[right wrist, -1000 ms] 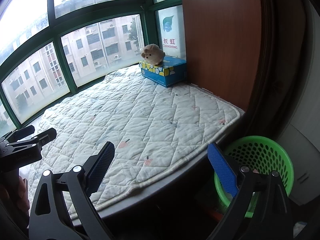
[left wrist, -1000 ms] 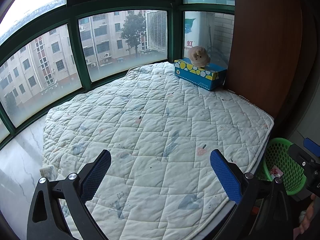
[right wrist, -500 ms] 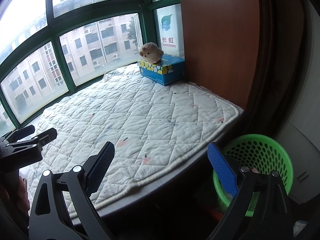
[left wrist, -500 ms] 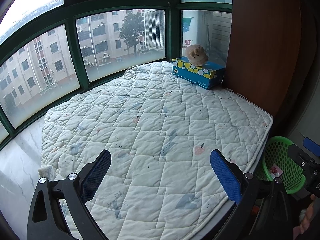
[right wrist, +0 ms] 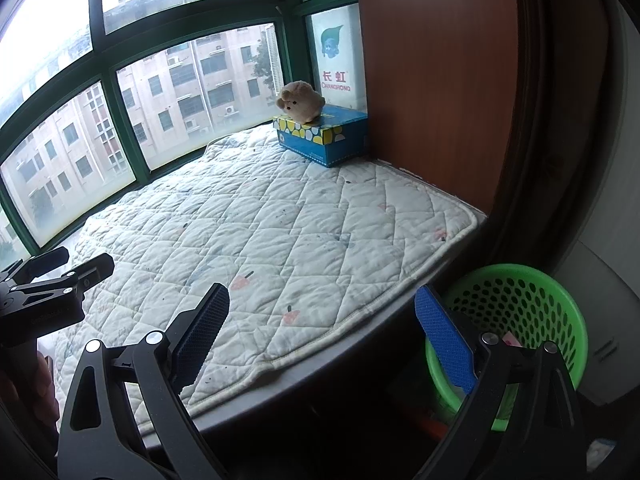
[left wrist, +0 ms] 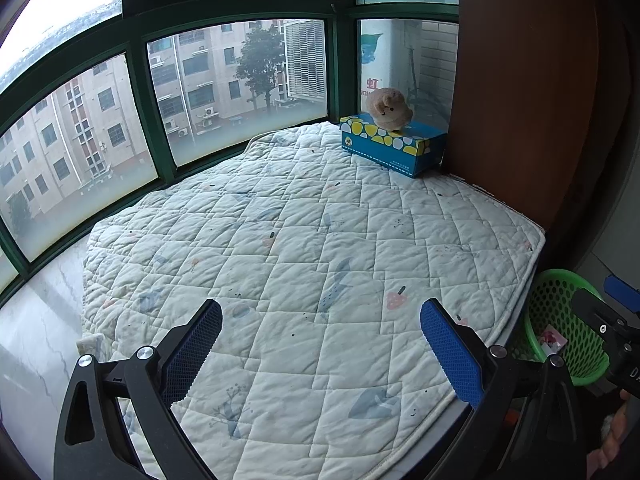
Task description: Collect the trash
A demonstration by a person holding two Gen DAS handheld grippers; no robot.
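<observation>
Trash is hard to find here: the only scraps visible are a small pink-and-white wrapper [left wrist: 554,340] and a pale scrap lying inside the round green perforated plastic basket [right wrist: 516,280], which stands on the floor just beside the near right corner of the window seat. No loose litter shows on the white quilted mattress pad [left wrist: 312,240] that covers the seat; its small dark and pink marks look like printed pattern, though some specks are too small to judge. At the far end of the pad, against the brown wooden panel [right wrist: 432,80], sits a blue and yellow spotted tissue box [left wrist: 394,146] with a beige plush toy [left wrist: 388,108] resting on top. Green-framed windows [left wrist: 136,92] curve around the far side. The left gripper [left wrist: 320,344] hovers over the near edge of the pad with its blue-padded fingers [left wrist: 448,352] spread wide and nothing between them; the right gripper [right wrist: 320,332] hangs above the seat's front edge, near the basket, equally wide apart and empty. Judging from this, the collecting looks close to finished or paused at a search step. The next move calls for scanning the pad's edges and the floor for remaining pieces, then lowering one gripper squarely over any scrap before closing on it.
</observation>
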